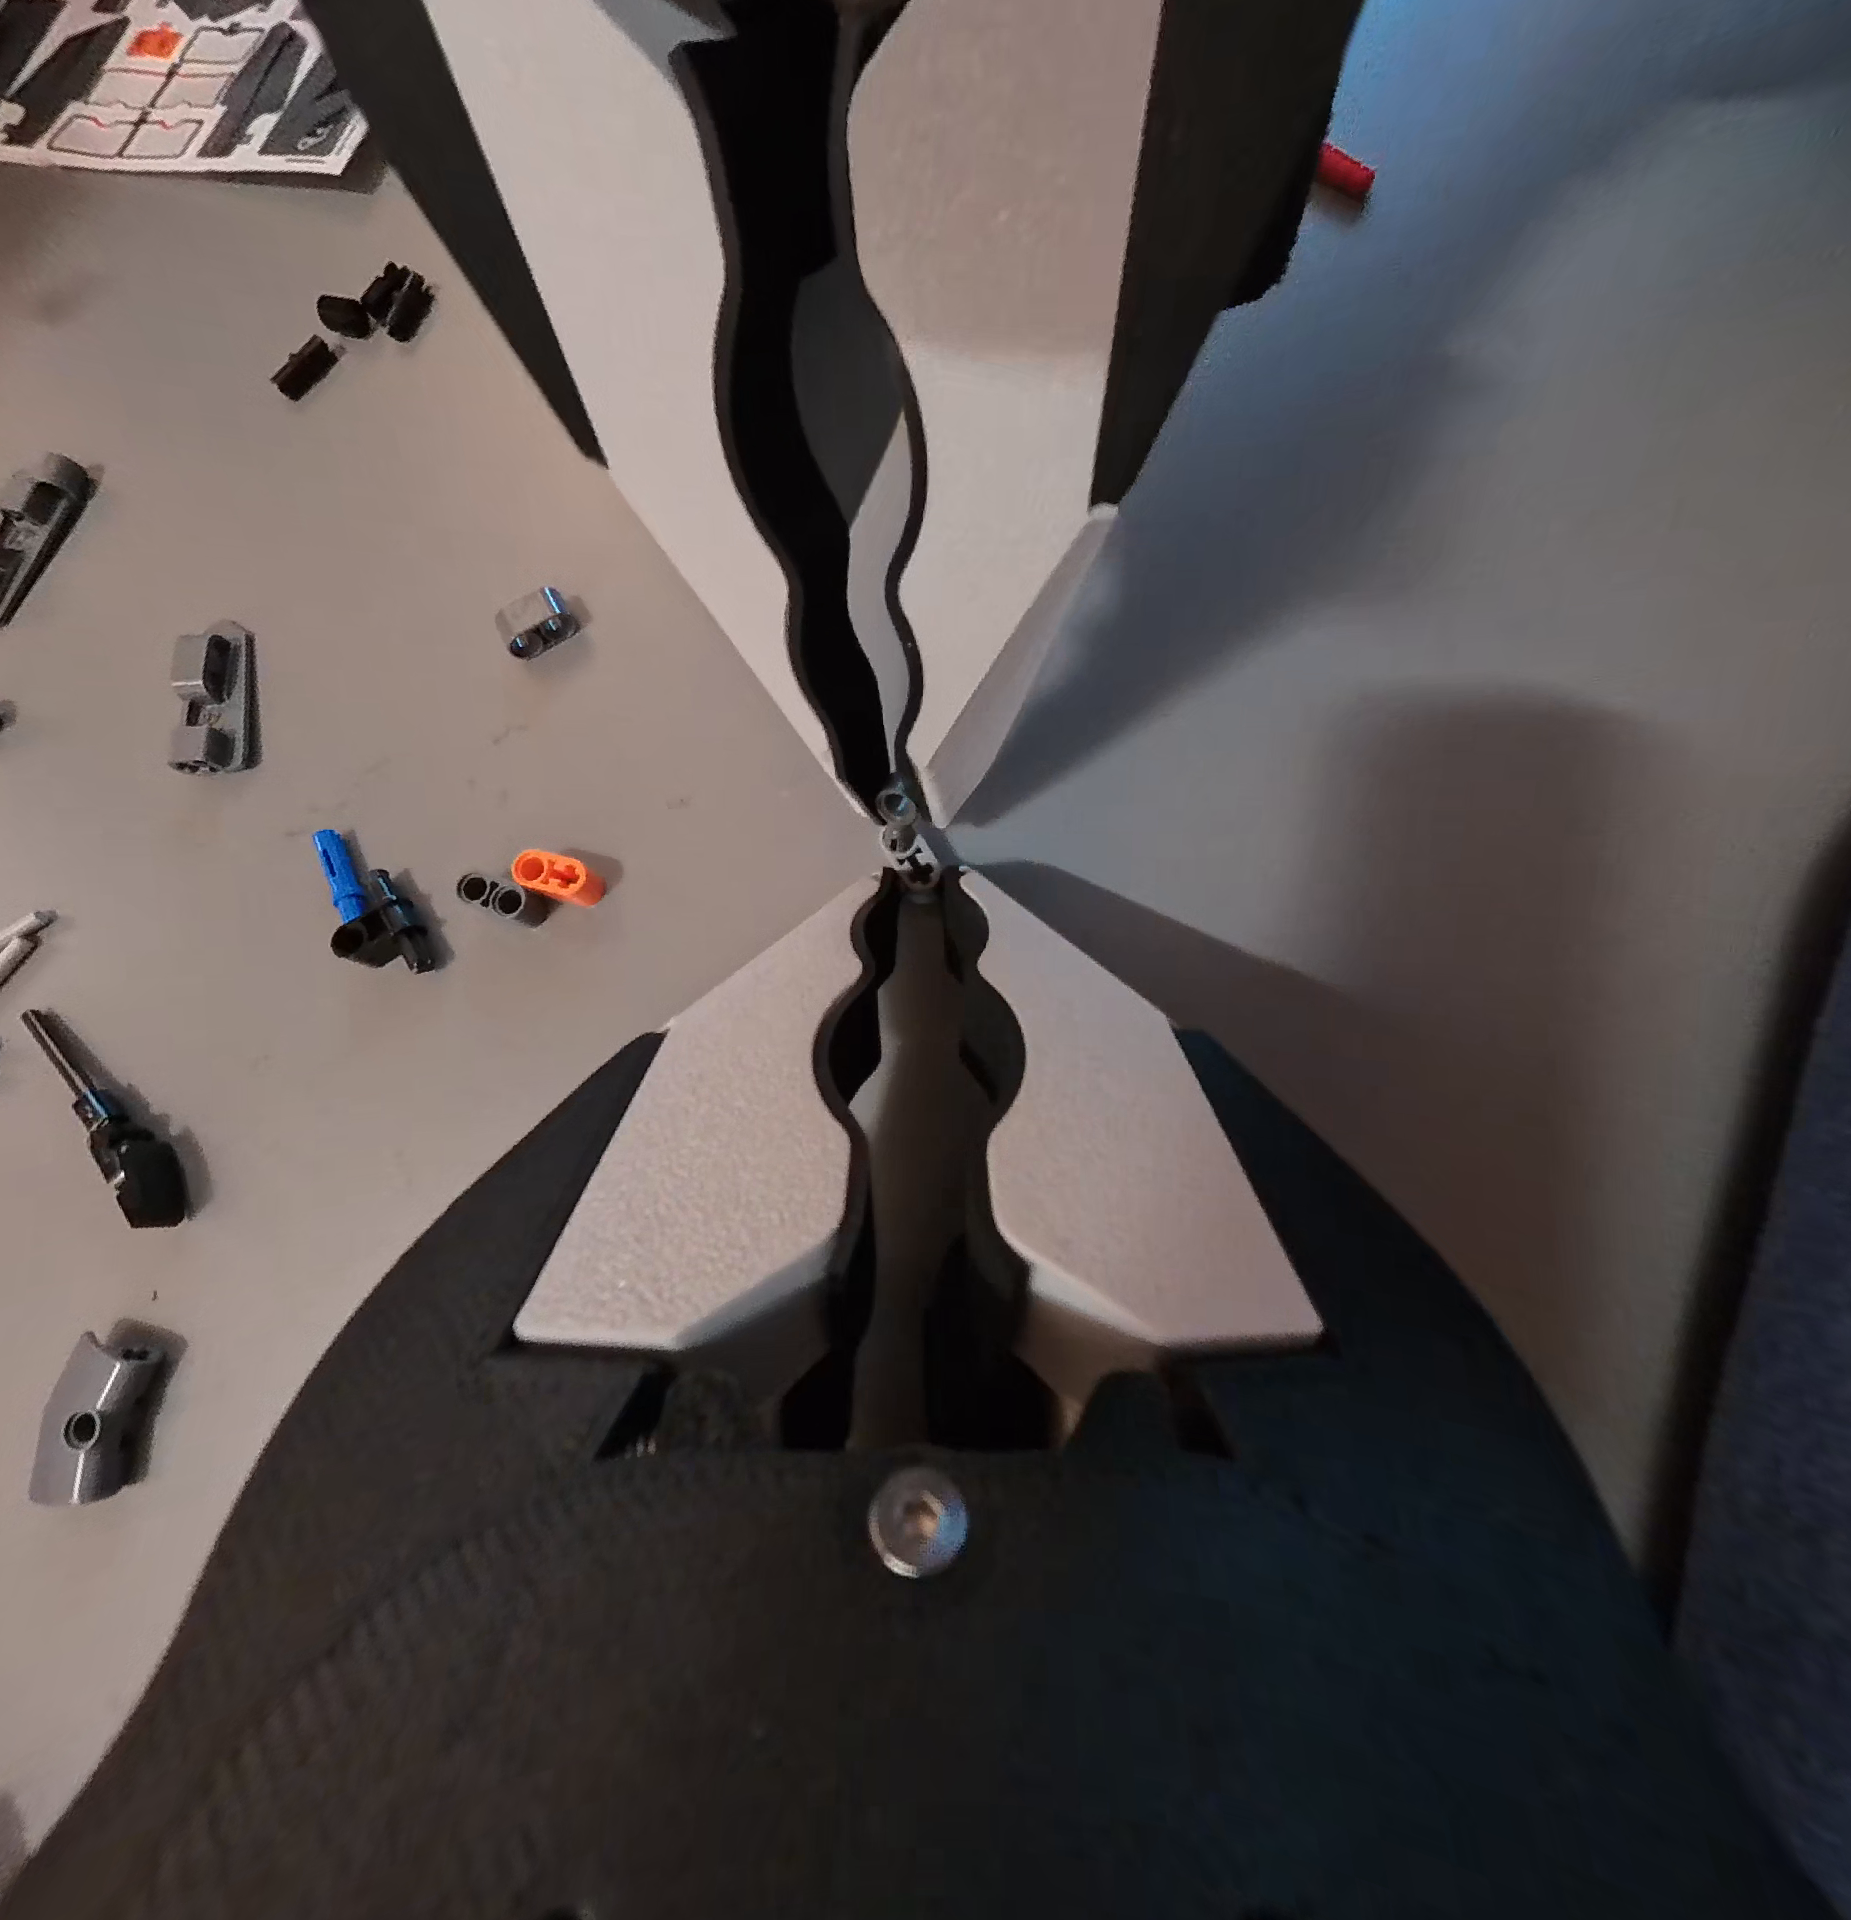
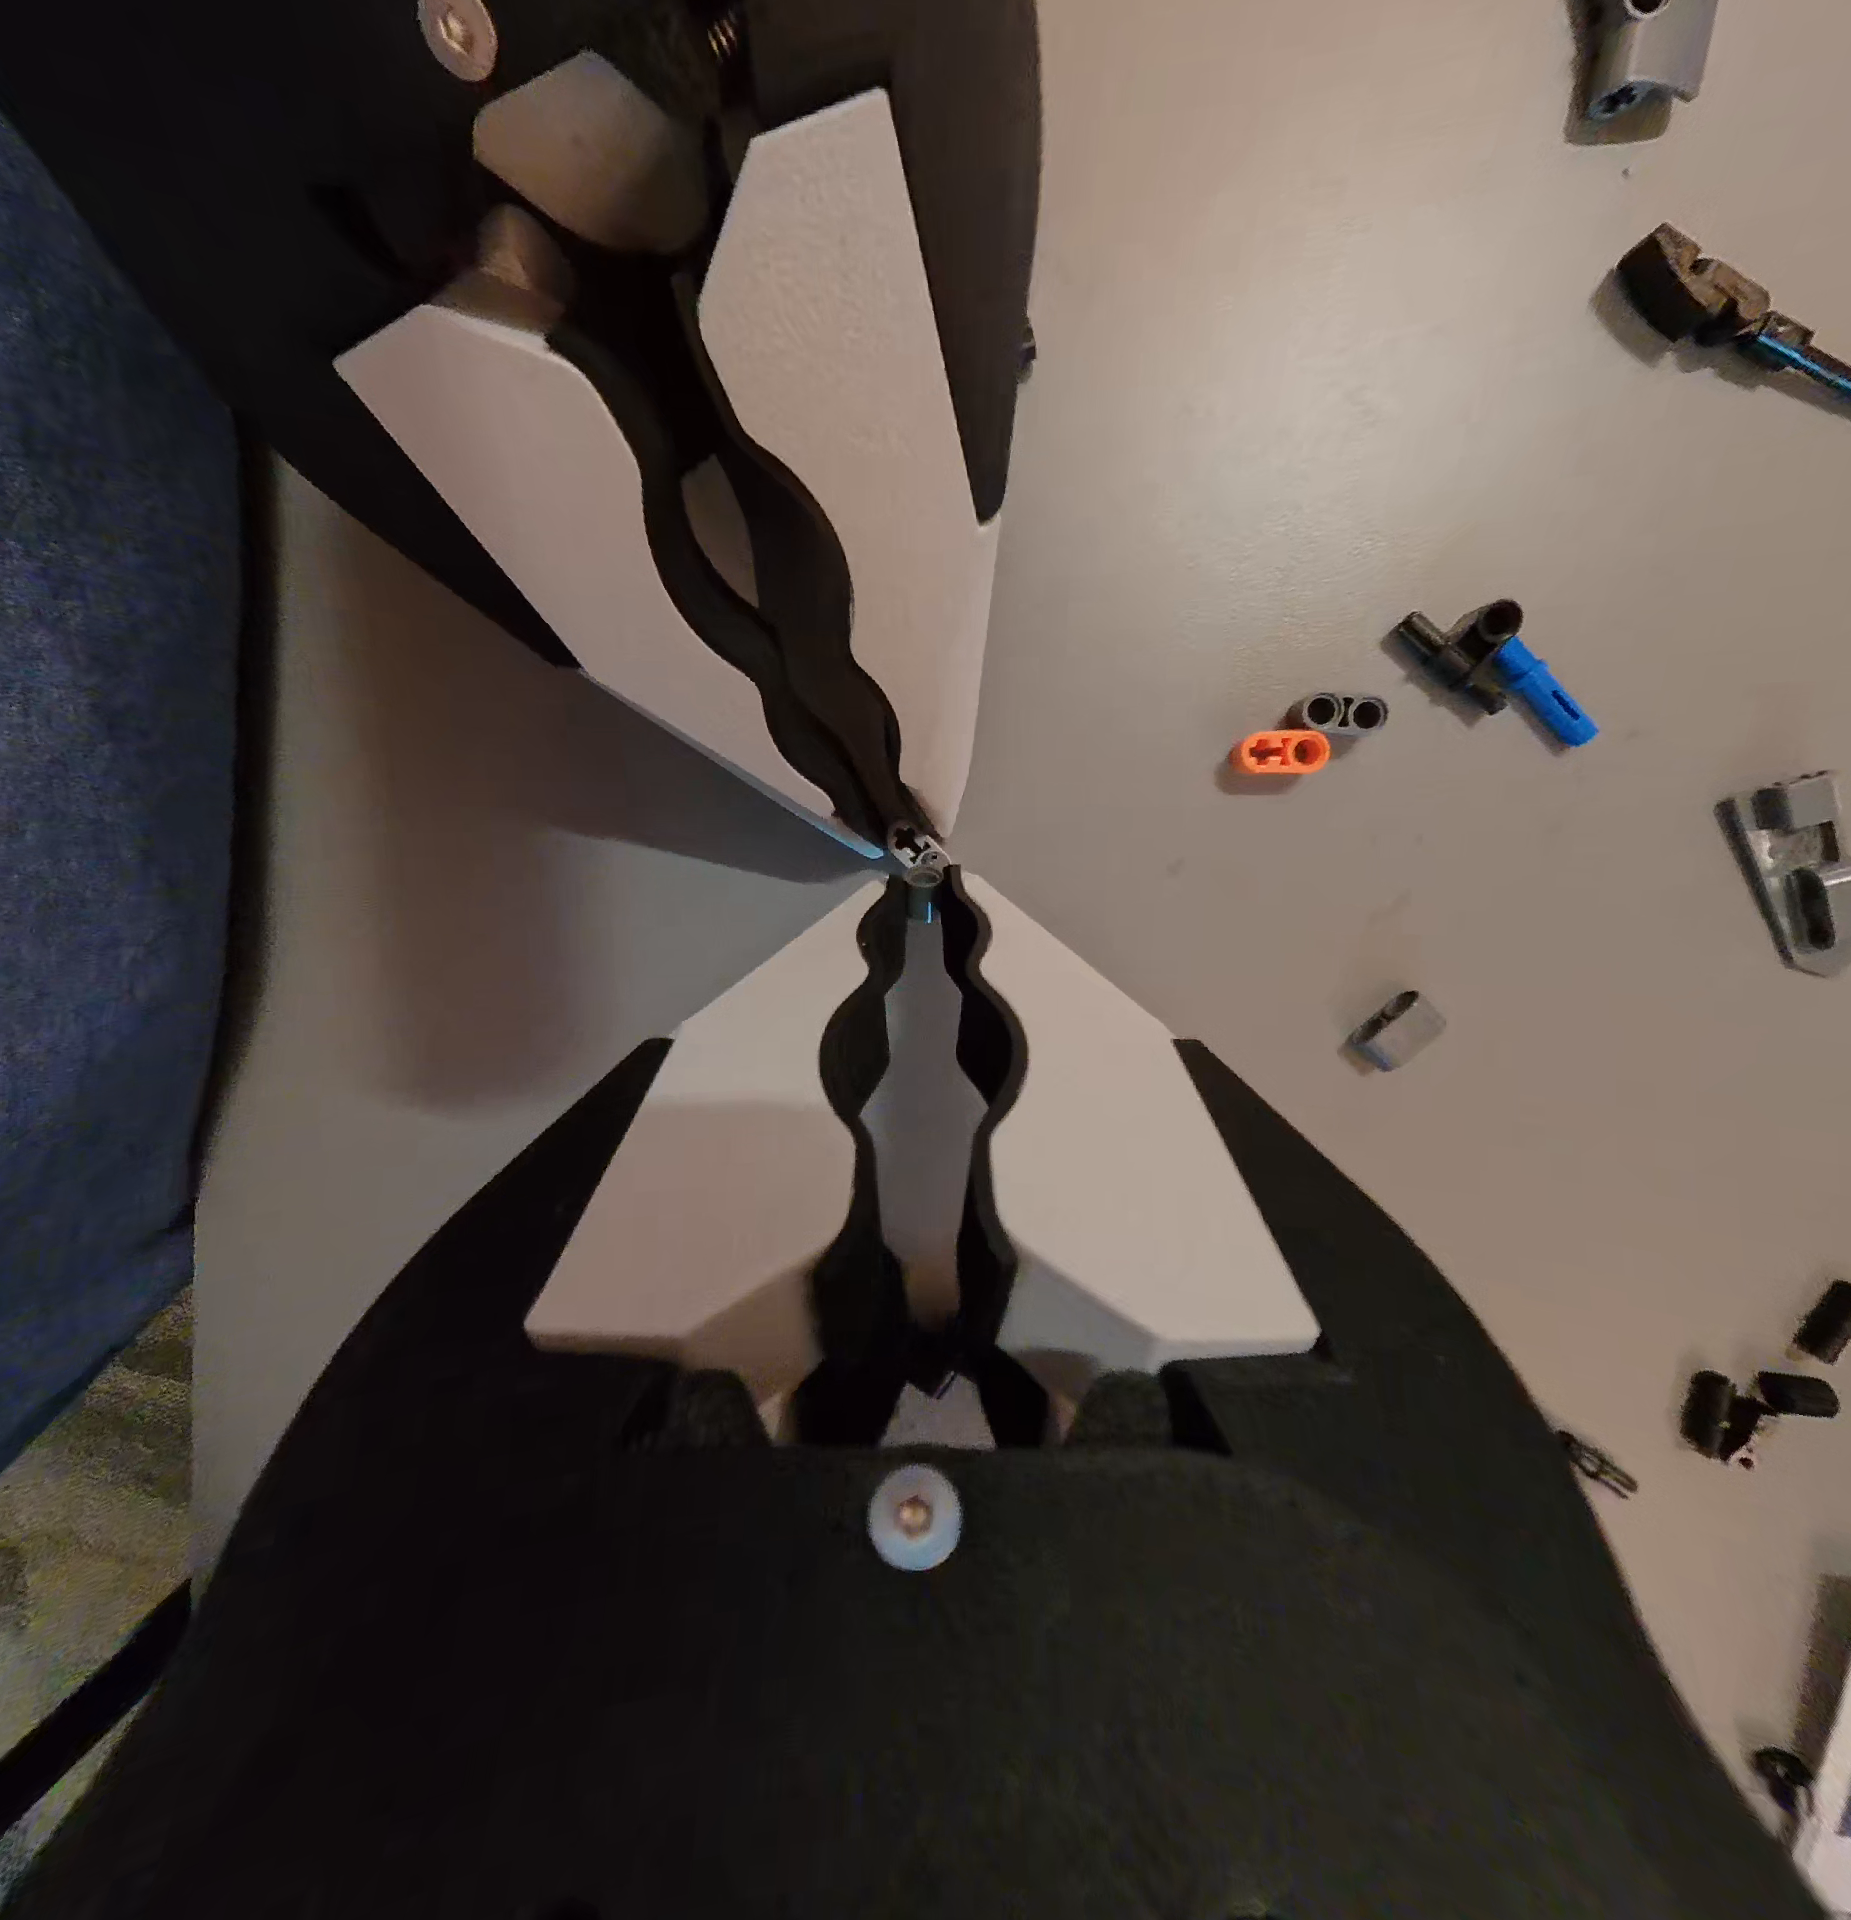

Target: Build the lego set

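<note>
Above the grey worktop (image 1: 692, 644), the left gripper (image 1: 916, 871) and right gripper (image 2: 921, 891) meet tip to tip. Each has its jaws pinched nearly closed on a tiny dark grey connector: the left's (image 1: 913, 854), the right's (image 2: 919, 896). The two pieces touch. Loose parts lie alongside, including an orange connector (image 1: 557, 878).

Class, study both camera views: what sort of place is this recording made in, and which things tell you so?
Probably a home or office hobby table: loose building pieces such as an orange connector lie on a plain grey tabletop, a printed sheet sits nearby, and carpet shows beyond the table edge.
</note>
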`<action>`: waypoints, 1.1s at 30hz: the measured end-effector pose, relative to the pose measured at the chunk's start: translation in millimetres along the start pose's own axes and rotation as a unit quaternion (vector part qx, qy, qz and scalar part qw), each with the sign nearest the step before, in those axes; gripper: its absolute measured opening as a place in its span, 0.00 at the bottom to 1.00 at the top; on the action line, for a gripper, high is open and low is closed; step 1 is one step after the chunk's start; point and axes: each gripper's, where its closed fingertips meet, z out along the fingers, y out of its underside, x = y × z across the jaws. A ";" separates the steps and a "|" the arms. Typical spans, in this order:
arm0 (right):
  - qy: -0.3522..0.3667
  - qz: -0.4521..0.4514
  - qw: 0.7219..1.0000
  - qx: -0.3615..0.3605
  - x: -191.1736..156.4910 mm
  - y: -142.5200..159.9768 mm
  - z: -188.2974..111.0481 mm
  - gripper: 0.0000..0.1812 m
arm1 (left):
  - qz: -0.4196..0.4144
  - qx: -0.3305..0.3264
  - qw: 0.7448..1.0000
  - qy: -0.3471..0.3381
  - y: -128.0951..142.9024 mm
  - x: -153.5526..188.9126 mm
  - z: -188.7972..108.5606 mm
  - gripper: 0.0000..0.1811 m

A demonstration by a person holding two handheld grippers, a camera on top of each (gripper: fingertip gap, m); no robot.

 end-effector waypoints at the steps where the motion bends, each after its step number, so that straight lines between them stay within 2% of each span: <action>1: -0.002 0.005 1.000 0.009 -0.5 0.1 -0.5 0.02 | 0.001 0.000 1.000 0.000 -0.1 0.3 0.0 0.03; 7: 0.007 0.051 0.995 0.089 0.7 3.0 -12.8 0.02 | 0.000 0.004 1.000 -0.004 -1.2 -1.0 -0.6 0.05; 13: 0.037 0.079 0.977 0.196 -2.5 4.0 -43.0 0.02 | -0.015 0.026 0.999 -0.014 -6.2 -4.6 -8.6 0.14; 18: 0.094 0.042 0.953 0.284 -3.1 -12.2 -63.8 0.02 | -0.077 0.096 0.992 0.021 -34.5 -8.2 -25.9 0.13; 23: 0.135 -0.012 0.935 0.327 -9.0 -24.2 -79.4 0.02 | -0.186 0.183 0.959 0.111 -61.0 -12.0 -46.0 0.09; 26: 0.140 -0.038 0.929 0.341 -15.0 -27.9 -84.9 0.02 | -0.232 0.234 0.926 0.184 -75.8 -6.4 -58.2 0.08; 33: 0.154 -0.086 0.914 0.364 -24.8 -37.3 -92.3 0.02 | -0.286 0.279 0.871 0.288 -92.7 2.6 -70.4 0.02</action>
